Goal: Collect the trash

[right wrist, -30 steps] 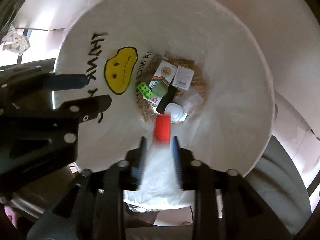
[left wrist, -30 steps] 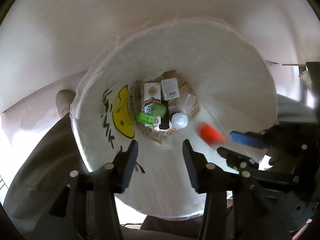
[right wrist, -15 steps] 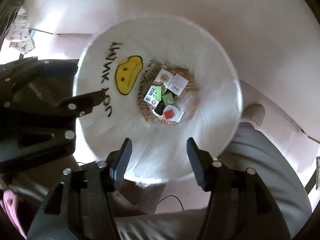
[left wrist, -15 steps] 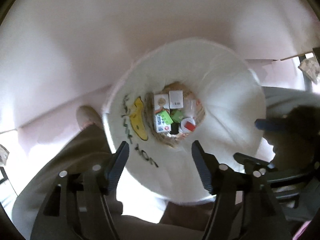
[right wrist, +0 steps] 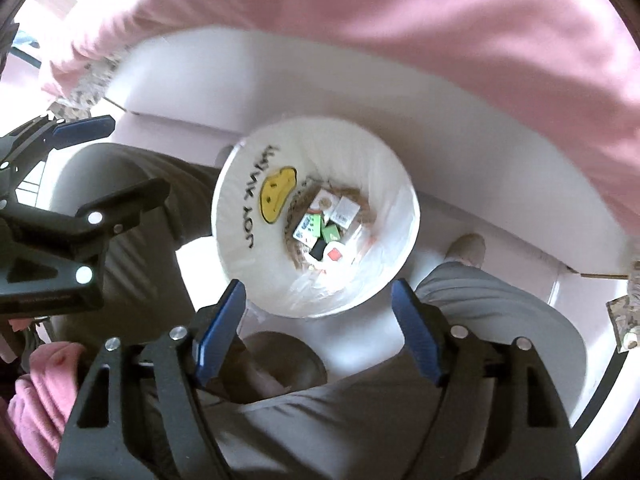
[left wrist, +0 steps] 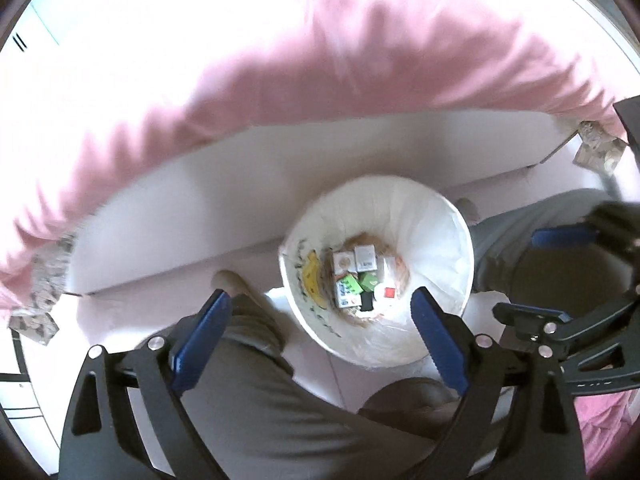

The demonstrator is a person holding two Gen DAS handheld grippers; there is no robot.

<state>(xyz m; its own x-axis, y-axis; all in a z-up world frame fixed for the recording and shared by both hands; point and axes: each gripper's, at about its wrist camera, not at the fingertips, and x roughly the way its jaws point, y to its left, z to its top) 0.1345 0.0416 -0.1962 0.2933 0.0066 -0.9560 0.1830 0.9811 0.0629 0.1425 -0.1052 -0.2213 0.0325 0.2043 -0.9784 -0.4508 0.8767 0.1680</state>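
Opening wider than before, empty: left claw (left wrist: 316, 312) | right claw (right wrist: 318, 306) | bin (right wrist: 240, 184) smaller, red piece (right wrist: 334, 254) inside

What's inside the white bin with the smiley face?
The white bin holds a pile of trash: small white boxes, green packets, a black piece and a red piece. Whatever lies underneath the pile is covered.

The bin (right wrist: 392, 168) mouth lies open from above; the person's legs (right wrist: 460, 300) flank it, pink bedding (right wrist: 440, 32) overhangs behind.
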